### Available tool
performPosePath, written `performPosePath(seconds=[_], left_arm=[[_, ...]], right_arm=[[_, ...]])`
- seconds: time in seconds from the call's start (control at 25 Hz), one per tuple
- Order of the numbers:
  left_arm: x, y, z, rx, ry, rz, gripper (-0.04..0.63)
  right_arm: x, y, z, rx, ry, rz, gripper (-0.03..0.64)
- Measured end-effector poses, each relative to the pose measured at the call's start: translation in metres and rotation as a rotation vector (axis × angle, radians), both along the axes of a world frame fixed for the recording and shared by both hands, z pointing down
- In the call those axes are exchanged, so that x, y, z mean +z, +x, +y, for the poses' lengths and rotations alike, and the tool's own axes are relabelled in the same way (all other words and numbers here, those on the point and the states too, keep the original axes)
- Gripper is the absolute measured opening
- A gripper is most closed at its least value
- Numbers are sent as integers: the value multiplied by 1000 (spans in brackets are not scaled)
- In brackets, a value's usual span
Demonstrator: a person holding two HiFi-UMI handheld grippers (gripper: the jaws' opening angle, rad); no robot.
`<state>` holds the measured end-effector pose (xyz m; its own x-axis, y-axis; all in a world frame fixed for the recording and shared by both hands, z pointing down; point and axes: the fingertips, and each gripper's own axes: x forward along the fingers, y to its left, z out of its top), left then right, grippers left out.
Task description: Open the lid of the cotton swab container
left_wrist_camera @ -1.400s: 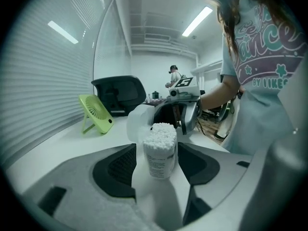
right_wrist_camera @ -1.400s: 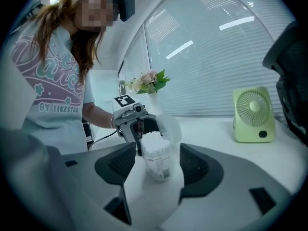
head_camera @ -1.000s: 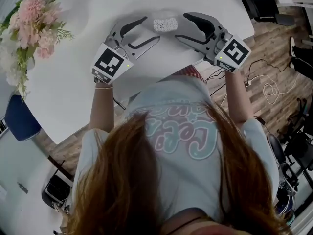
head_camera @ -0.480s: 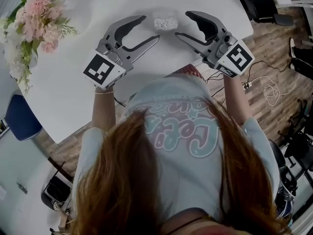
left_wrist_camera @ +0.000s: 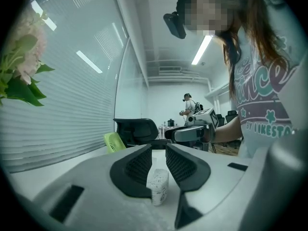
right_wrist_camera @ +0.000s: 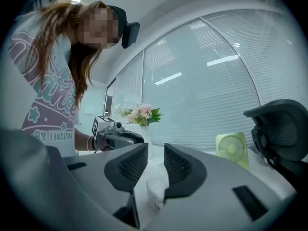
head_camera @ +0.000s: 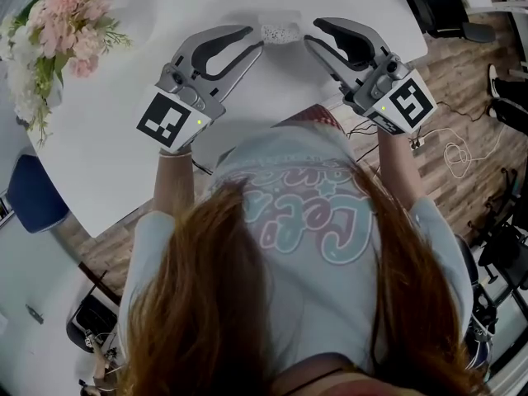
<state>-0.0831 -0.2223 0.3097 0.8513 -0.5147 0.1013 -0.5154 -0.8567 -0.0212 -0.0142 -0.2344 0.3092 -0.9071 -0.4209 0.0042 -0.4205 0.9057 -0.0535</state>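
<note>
Two claws face tip to tip: my left claw [head_camera: 254, 41] and right claw [head_camera: 312, 35], jaws just narrowed yet gripping nothing. The swab container [head_camera: 279, 31] stands upright on the tabletop [head_camera: 124, 155] between them, equally near.

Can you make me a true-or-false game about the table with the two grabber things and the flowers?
1. The cotton swab container sits between the left hand-held gripper and the right hand-held gripper. True. Both grippers' jaws have just been closing, but neither pair pinches the container. It sits just past their tips.
2. The flowers are blue. False: they are pink and white, with green leaves.
3. There is a green fan in the room. True.
4. The container is on the floor. False: it stands on the white table.
</note>
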Motion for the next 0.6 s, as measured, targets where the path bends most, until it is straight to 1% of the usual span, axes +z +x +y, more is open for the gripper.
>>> performPosePath(seconds=[0.36, 0.48, 0.6], left_arm=[[-1, 8, 9, 22, 18, -37, 31], [-4, 9, 9, 16, 25, -25, 20], [-5, 9, 9, 11, 32, -10, 12]], right_arm=[[-7, 1, 7, -1, 21, -5, 26], [-8, 2, 8, 4, 26, -6, 6], [-9, 3, 9, 7, 27, -12, 6]])
